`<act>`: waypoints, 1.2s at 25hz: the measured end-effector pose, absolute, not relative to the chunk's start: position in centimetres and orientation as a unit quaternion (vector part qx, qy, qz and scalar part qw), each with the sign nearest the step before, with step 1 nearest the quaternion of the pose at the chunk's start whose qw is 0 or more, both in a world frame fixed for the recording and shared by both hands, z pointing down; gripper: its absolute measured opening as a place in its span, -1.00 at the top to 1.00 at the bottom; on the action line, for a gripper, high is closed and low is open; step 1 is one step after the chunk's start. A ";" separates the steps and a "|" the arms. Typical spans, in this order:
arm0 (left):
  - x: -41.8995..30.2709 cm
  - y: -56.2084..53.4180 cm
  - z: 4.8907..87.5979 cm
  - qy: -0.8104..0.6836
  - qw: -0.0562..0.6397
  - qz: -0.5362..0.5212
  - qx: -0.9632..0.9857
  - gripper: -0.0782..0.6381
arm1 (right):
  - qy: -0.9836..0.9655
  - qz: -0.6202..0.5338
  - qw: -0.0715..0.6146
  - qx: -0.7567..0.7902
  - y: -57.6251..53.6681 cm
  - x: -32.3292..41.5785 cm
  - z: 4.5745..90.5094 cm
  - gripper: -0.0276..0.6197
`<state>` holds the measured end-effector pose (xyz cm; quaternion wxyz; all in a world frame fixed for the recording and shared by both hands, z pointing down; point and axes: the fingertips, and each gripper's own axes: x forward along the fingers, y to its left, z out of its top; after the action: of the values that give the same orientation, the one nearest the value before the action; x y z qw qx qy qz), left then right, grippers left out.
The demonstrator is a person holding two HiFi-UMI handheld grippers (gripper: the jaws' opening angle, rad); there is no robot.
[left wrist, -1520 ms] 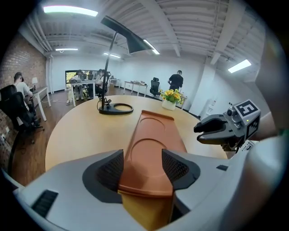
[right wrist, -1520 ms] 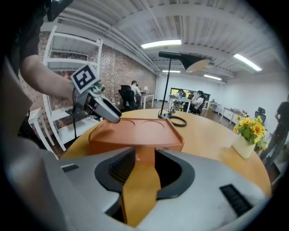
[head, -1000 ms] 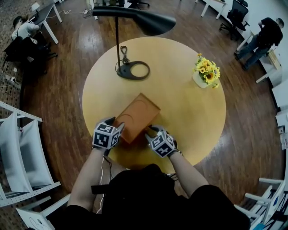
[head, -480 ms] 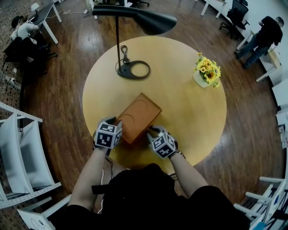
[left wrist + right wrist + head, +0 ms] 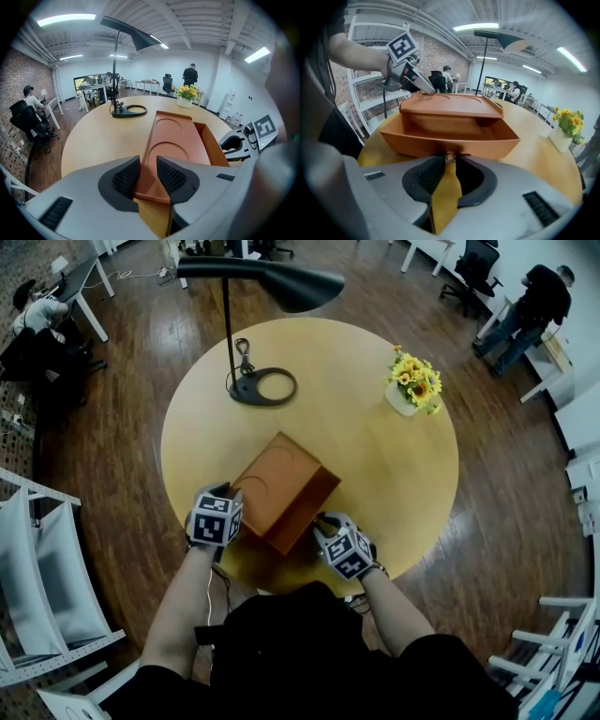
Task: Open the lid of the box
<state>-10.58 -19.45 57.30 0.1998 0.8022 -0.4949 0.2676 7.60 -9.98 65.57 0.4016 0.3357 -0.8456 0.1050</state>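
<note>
While the lid (image 5: 173,136) sat part-raised, both grippers held the wooden box (image 5: 305,518) on the counter (image 5: 375,456).
The left gripper (image 5: 147,176) jaws were closing on the lid's near edge, its long axis running straight ahead; the right gripper (image 5: 449,165) jaws pinched the front clasp (image 5: 450,158).

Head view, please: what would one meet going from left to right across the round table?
Left gripper, jaws closing on the box lid → orange box → right gripper → vase of yellow flowers.
</note>
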 end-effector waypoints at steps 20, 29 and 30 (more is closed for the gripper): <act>-10.9 -19.8 57.2 -0.520 0.196 0.255 0.791 0.49 | -0.843 0.116 0.388 0.354 -6.8 11.6 65.5 0.68; -11.2 -20.0 57.2 -0.529 0.205 0.223 0.792 0.49 | -0.839 0.133 0.384 0.361 -7.0 11.7 66.2 0.65; -11.2 -20.0 57.2 -0.531 0.206 0.217 0.793 0.49 | -0.839 0.136 0.379 0.365 -7.0 11.8 66.2 0.61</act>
<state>-11.22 -20.01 57.18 0.2065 0.7928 -0.5307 0.2173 11.79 -7.01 66.19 0.3794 0.3646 -0.8393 0.1364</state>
